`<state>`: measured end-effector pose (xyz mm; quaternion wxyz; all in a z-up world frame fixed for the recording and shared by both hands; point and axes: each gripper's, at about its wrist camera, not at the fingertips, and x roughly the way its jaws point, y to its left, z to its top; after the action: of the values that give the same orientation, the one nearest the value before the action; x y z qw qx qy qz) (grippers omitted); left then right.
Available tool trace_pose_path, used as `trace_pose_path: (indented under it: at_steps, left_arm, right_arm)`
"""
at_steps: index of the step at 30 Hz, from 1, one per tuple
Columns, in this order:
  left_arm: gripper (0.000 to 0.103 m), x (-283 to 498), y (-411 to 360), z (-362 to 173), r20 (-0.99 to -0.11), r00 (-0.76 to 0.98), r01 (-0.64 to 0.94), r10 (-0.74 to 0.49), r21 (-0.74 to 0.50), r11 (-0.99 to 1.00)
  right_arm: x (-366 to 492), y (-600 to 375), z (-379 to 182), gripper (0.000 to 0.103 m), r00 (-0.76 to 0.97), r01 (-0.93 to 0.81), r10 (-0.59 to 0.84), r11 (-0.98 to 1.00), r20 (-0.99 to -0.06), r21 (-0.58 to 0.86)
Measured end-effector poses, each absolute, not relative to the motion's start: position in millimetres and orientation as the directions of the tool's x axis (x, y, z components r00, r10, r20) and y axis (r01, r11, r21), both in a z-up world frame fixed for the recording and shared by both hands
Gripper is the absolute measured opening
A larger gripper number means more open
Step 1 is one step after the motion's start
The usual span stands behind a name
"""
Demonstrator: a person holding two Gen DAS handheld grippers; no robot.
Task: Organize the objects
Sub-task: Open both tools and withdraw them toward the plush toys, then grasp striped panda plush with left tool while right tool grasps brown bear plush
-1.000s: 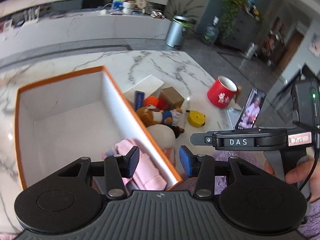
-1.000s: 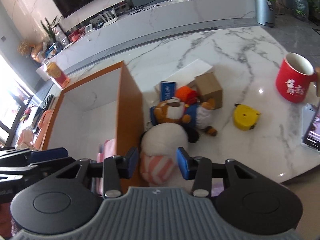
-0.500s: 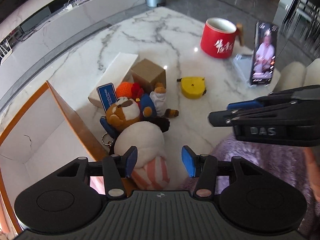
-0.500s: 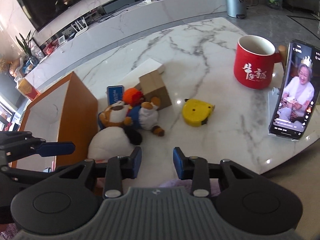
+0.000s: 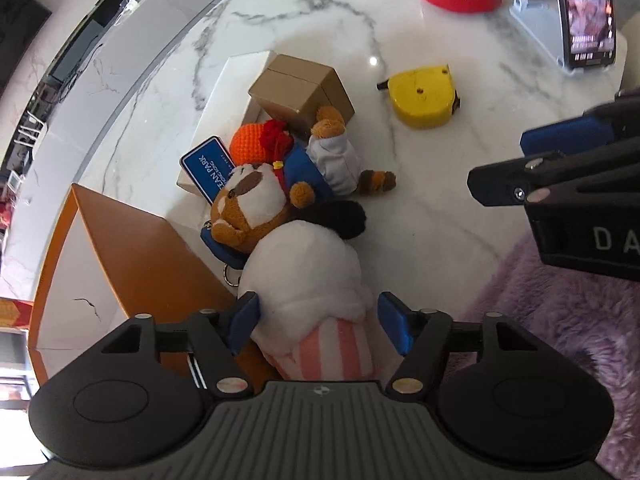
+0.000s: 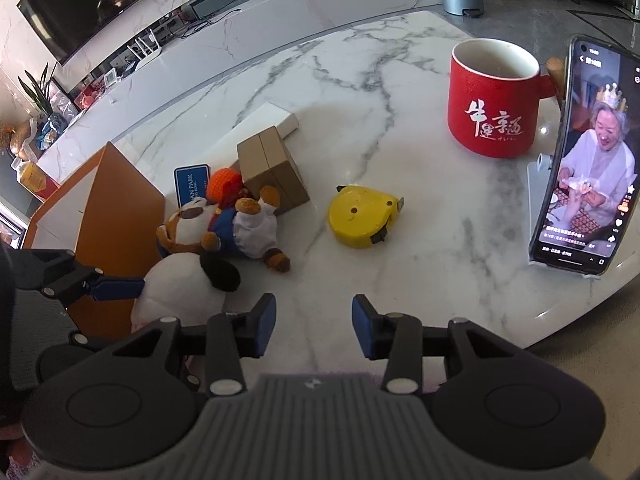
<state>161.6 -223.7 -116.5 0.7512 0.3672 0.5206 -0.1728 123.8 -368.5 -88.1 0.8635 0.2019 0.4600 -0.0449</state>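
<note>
The white plush with a pink-striped base (image 5: 316, 292) lies on the marble table (image 5: 420, 216) against the orange box (image 5: 132, 240), its long axis running from the striped end away toward the bear plush (image 5: 260, 200). The left tool (image 5: 318, 326), jaws just opened wide, straddles it without pressing. The right tool (image 6: 314, 330), right of the box, is part open and empty.

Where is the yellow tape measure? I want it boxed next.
In the right wrist view, the yellow tape measure lies mid-table, between the cardboard box and the red mug.
</note>
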Motion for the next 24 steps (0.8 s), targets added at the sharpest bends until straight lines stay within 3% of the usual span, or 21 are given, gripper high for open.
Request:
trace_pose_path:
  at_steps: [1, 3, 10, 19, 24]
  left_arm:
    - [0.081, 161, -224, -118, -0.905, 0.406, 0.641, 0.13, 0.383, 0.665]
    - [0.068, 161, -224, -118, -0.888, 0.437, 0.626, 0.143, 0.414, 0.661]
    - [0.061, 160, -211, -110, -0.891, 0.446, 0.608, 0.079, 0.367, 0.704]
    - [0.058, 160, -176, -58, -0.896, 0.395, 0.547, -0.201, 0.054, 0.836]
    - [0.058, 163, -160, -32, -0.866, 0.421, 0.517, -0.271, -0.017, 0.856]
  right_arm:
    - [125, -368, -89, 0.046, 0.571, 0.257, 0.113, 0.916, -0.813, 0.307]
    - [126, -365, -90, 0.048, 0.567, 0.243, 0.119, 0.921, -0.815, 0.303]
    - [128, -358, -91, 0.048, 0.553, 0.212, 0.124, 0.935, -0.824, 0.283]
    - [126, -353, -75, 0.048, 0.571, 0.186, 0.082, 0.956, -0.817, 0.226]
    - [131, -343, -62, 0.048, 0.594, 0.117, 0.06, 0.98, -0.802, 0.16]
